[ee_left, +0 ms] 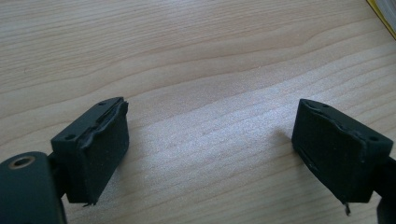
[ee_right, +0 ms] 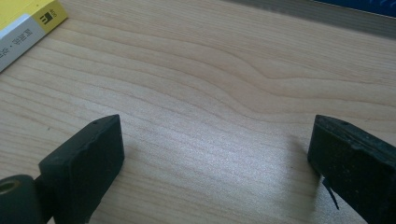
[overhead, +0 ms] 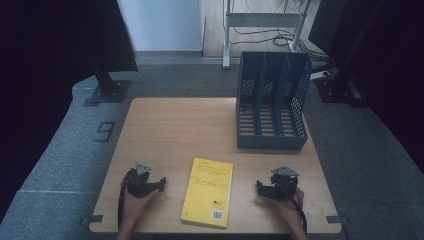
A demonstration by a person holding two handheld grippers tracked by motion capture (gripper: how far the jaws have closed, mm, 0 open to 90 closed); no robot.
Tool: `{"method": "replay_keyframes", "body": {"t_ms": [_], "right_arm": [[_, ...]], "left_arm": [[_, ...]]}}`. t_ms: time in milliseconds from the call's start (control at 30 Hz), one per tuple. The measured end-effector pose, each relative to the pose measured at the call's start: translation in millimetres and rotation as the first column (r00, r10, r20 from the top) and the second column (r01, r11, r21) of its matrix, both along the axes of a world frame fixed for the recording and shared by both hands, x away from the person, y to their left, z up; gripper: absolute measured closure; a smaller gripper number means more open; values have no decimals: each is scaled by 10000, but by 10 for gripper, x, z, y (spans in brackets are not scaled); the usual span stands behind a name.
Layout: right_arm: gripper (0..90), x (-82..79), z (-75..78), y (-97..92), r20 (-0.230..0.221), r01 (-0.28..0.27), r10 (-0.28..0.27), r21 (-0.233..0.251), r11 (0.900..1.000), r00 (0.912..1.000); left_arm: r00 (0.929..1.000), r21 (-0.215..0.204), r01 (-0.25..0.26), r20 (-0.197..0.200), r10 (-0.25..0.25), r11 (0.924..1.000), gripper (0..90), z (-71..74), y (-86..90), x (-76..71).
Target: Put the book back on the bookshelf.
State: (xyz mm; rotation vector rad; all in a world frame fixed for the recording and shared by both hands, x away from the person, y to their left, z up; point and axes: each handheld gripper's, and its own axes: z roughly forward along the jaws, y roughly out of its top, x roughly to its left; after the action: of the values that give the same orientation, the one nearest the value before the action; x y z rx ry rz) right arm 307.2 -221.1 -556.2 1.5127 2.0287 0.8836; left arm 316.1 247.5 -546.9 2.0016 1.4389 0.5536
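A yellow book lies flat near the front edge of the wooden table. My left gripper rests on the table left of the book, its jaws open and empty over bare wood. To the right of the book sits my right gripper, also open with nothing between its jaws. The book's corner shows at the top left of the right gripper view, and its edge at the top right of the left gripper view.
A dark blue file rack with three slots stands at the table's back right. Black stands and a metal frame rise from the floor beyond the table. The person's hands come in from the bottom edge.
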Motion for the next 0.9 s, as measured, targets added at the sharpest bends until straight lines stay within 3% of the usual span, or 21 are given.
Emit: {"method": "replay_keyframes", "body": {"t_ms": [400, 667, 767, 900], "right_arm": [[30, 2, 0, 0, -1, -6, 6, -14, 10000, 10000], [63, -7, 9, 1, 13, -60, 60, -11, 10000, 10000], [120, -10, 26, 12, 31, 1, -1, -24, 10000, 10000], [128, -11, 31, 19, 22, 26, -26, -6, 10000, 10000]], "left_arm": [[10000, -165, 7, 51, -6, 9999, 133, 5, 33, -7], [9996, -678, -276, 42, 280, 9973, 161, 22, 109, -29], [9999, -1048, 59, 149, -43, 9945, 173, 90, 42, -62], [9991, -1076, 321, 298, -291, 9937, 175, 132, -38, -85]]}}
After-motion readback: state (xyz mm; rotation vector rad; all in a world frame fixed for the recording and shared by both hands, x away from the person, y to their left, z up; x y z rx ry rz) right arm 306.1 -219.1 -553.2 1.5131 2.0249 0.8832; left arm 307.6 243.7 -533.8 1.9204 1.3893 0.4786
